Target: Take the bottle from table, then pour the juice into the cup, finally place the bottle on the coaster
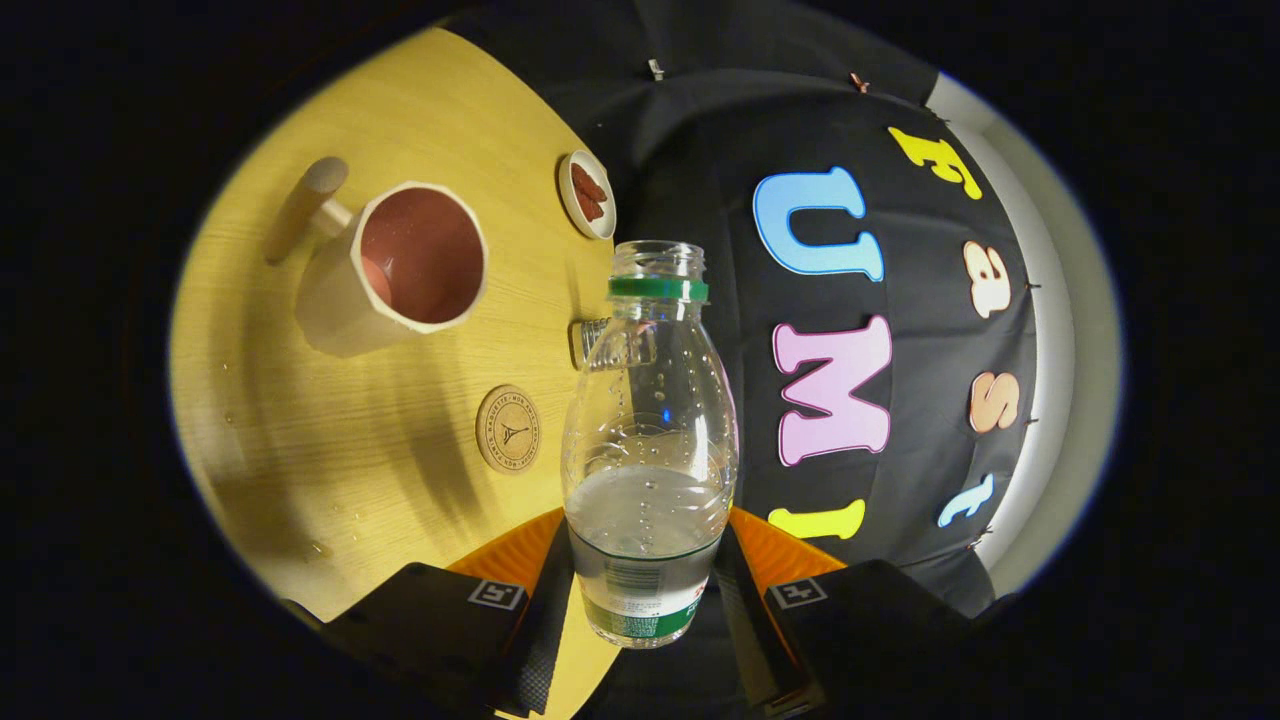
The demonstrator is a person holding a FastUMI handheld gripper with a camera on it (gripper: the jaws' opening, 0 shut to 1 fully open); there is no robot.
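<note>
The fingers (pixel 645 590) are clenched on the lower body of the bottle (pixel 648 440), one pressing each side, and carry it lifted off the tabletop (pixel 300 440). The bottle's long axis runs straight ahead along the fingers, open mouth away from them, with clear liquid pooled near the grasp. The cup (pixel 405 265) lies beyond the bottle and off to its left, mouth facing the bottle. The coaster (pixel 508 428) sits between cup and bottle, close beside the bottle. Pouring likely needs a leftward swing toward the cup.

Light wooden table (pixel 300 440), dark cloth wall (pixel 700 130)
</note>
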